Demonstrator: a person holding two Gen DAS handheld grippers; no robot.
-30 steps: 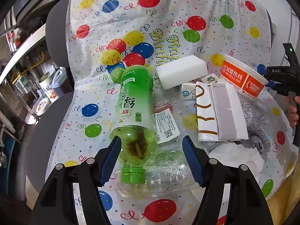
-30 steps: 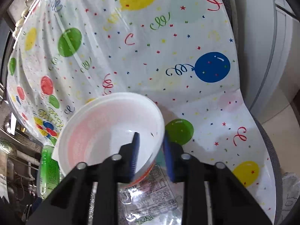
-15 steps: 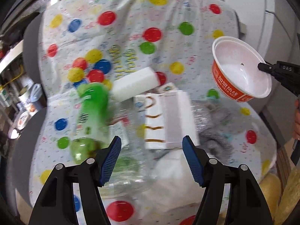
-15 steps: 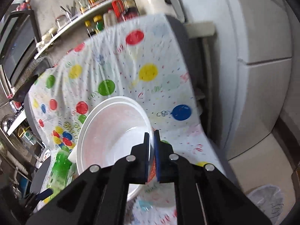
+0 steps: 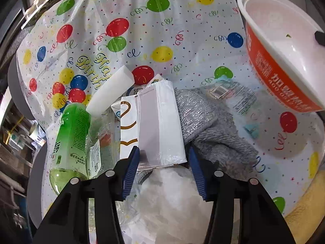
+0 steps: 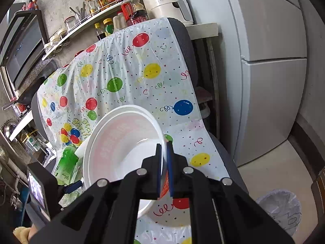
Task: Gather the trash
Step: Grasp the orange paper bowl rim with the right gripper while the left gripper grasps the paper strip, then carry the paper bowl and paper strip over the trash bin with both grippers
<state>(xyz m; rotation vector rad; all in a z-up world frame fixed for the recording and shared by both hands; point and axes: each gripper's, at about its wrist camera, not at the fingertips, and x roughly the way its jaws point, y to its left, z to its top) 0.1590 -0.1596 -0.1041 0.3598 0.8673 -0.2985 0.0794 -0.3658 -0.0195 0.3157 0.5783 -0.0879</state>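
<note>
My right gripper [image 6: 165, 162] is shut on the rim of a white and orange paper bowl [image 6: 121, 148] and holds it in the air above the balloon-print cloth [image 6: 130, 75]; the bowl also shows at the top right of the left wrist view [image 5: 278, 46]. My left gripper [image 5: 163, 168] is open, its jaws on either side of the near end of a white tissue pack [image 5: 160, 126]. A green bottle [image 5: 71, 138] lies to the left, with a white sponge block [image 5: 110, 91] behind it. Crumpled white plastic [image 5: 172, 199] lies under the left gripper.
A grey cloth [image 5: 213, 134] and a clear wrapper [image 5: 233, 97] lie right of the tissue pack. A bin lined with a clear bag [image 6: 282, 209] stands on the floor at the lower right, beside a grey fridge [image 6: 264, 61]. A shelf of bottles [image 6: 113, 4] runs behind.
My right gripper has closed on the bowl's rim and lifted it off the cloth. My left gripper has moved right from the green bottle to the tissue pack.
</note>
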